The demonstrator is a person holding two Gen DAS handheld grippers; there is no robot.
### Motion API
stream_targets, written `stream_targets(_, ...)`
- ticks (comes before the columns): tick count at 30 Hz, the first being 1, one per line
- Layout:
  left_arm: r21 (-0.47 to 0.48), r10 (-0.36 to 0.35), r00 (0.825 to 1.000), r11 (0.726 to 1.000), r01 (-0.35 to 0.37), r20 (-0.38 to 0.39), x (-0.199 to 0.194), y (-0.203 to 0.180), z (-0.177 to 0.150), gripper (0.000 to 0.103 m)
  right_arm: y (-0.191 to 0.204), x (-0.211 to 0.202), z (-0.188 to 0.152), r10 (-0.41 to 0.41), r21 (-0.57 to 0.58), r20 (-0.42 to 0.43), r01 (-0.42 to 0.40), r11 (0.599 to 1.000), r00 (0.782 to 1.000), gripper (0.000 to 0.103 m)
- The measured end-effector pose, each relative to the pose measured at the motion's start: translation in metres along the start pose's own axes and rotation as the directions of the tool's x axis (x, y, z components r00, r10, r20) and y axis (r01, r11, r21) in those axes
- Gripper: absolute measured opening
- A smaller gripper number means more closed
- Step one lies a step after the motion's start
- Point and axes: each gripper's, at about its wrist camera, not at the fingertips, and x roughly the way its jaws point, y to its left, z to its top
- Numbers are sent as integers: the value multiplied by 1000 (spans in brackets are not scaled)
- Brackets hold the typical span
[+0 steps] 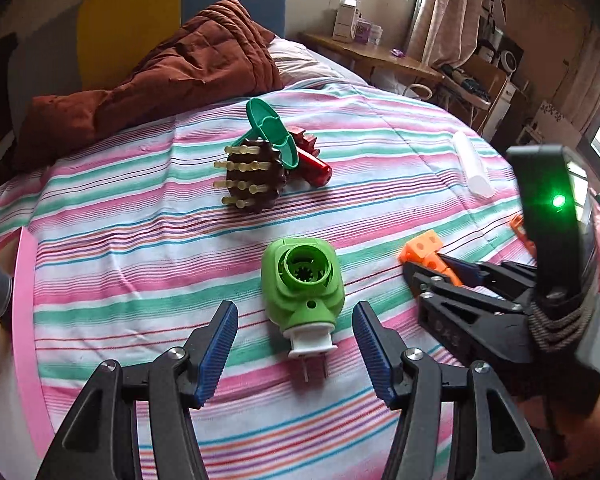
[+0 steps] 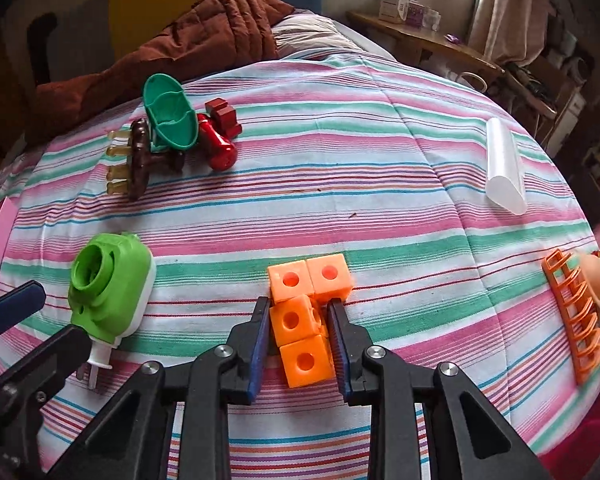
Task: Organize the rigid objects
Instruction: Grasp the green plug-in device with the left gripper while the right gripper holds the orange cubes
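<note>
A green plug-in device with a white plug base lies on the striped bedspread. My left gripper is open, its blue pads either side of the plug end, not touching. The device also shows in the right wrist view. My right gripper is shut on a cluster of orange cubes, its pads pressed on the two near cubes. In the left wrist view the orange cubes show at the tip of the right gripper.
A pile of a brown bristle brush, a teal scoop and a red piece lies further back. A translucent white tube lies at right. An orange rack is at the right edge. A pink tray edge is at left. A brown quilt lies behind.
</note>
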Motion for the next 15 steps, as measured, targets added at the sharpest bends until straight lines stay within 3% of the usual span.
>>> stream_targets(15,0,21,1000,1000,-21,-15,36,-4,11,61,-10,7,6,26,31,-26,-25,999,999,29)
